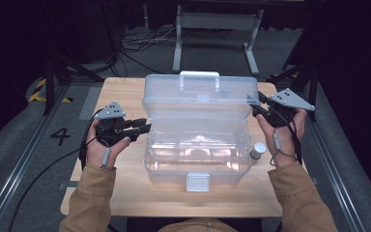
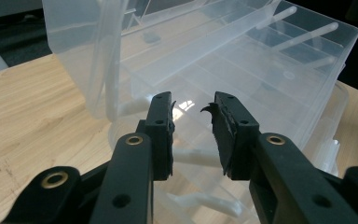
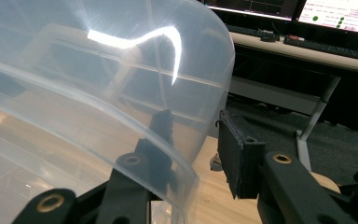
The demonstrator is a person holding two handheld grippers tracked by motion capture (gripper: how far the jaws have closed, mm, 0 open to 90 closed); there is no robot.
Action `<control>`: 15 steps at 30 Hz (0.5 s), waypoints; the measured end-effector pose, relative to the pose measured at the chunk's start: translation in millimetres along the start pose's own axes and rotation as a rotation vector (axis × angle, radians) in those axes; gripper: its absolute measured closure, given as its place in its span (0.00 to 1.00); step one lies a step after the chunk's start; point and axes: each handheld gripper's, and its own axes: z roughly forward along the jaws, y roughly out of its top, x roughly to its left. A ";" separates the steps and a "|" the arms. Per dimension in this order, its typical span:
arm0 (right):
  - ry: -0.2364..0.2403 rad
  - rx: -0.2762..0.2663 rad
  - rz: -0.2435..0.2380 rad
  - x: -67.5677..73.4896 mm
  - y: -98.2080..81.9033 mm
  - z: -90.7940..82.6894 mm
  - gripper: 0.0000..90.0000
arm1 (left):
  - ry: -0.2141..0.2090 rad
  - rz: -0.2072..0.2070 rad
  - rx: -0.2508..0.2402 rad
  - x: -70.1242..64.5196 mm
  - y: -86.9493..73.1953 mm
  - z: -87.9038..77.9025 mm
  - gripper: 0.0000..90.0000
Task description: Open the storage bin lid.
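While both tan-sleeved forearms come in from the near edge of the worktop (image 1: 125, 193), each hand sits palm-up-and-inward at one side of a clear plastic box (image 1: 198, 159) that stands in the middle of the wooden surface.

Nearest the person, the box's white front latch (image 1: 197, 182) faces the near edge. The left hand (image 1: 101, 147) lies at the box's left wall, wrist low, fingers curled round the left gripper (image 1: 147, 128), which points level and to the right, toward the box's upper left rim. In the left gripper view its jaws stand partly apart with nothing between them; the pads touch no plastic, and the rim and the raised lid lie just ahead of them.

On the other side, the right hand (image 1: 282, 140) is held a little higher and farther back, wrist bent, with the right gripper (image 1: 257, 110) aimed leftward at the right edge of the lid (image 1: 198, 96). In the right gripper view one jaw shows through the clear lid wall from behind it and the other jaw stands outside, so the lid's edge lies between the jaws; a gap shows beside the outer pad, and I cannot tell whether the inner one touches.

A small grey-capped jar (image 1: 257, 151) stands on the worktop just beside the box's right wall, near the right wrist. Farther back, the lid stands open and upright, its handle (image 1: 199, 75) at the top.
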 end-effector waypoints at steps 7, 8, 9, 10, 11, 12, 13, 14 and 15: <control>-0.008 -0.009 -0.001 -3.8 5.3 4.3 0.77 | -0.007 0.000 0.009 0.2 -2.8 -4.3 0.74; -0.011 -0.006 0.003 -3.9 6.1 4.6 0.77 | -0.012 -0.002 0.008 0.4 -3.1 -4.7 0.74; -0.014 -0.004 0.001 -4.2 7.0 4.9 0.78 | -0.020 -0.003 0.006 0.9 -3.5 -5.0 0.74; -0.017 -0.001 0.005 -4.3 7.8 5.0 0.79 | -0.029 -0.006 0.005 1.3 -4.0 -4.9 0.73; -0.018 0.007 0.008 -4.6 8.8 4.8 0.80 | -0.032 -0.007 0.006 1.4 -4.4 -4.7 0.73; -0.018 0.012 0.014 -4.9 9.6 4.9 0.81 | -0.036 -0.006 0.010 1.9 -4.7 -4.2 0.73; -0.018 0.012 0.014 -4.9 9.6 4.9 0.81 | -0.036 -0.006 0.010 1.9 -4.7 -4.2 0.72; -0.018 0.016 0.018 -5.4 10.4 4.8 0.83 | -0.038 -0.007 0.014 2.2 -5.1 -4.0 0.72; -0.018 0.016 0.026 -5.9 10.8 4.6 0.83 | -0.039 -0.006 0.017 2.6 -5.5 -3.8 0.71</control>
